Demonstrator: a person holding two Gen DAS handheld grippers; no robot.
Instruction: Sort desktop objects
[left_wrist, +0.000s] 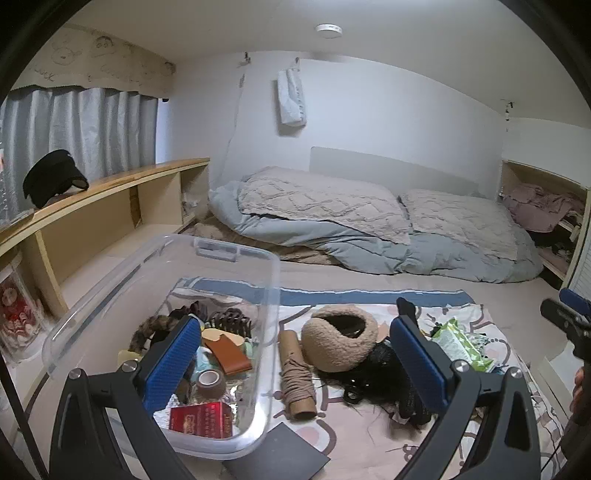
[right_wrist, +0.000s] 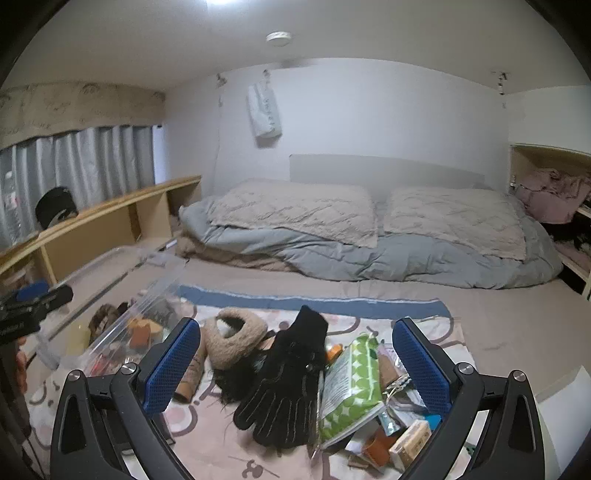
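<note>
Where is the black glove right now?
In the right wrist view, the black glove lies on the patterned cloth, between the fuzzy beige earmuffs and the green wipes pack.

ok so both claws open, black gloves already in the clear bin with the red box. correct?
Not quite. The black gloves are not in the clear bin; the right wrist view shows them lying on the patterned cloth beside the green wipes pack. The red box is in the bin, and both claws are open.

I get dim, cool light, ceiling lamp (right_wrist: 278, 38) glare top-left on right wrist view, fisheye bending edges, black vignette corners, mild softness
</note>
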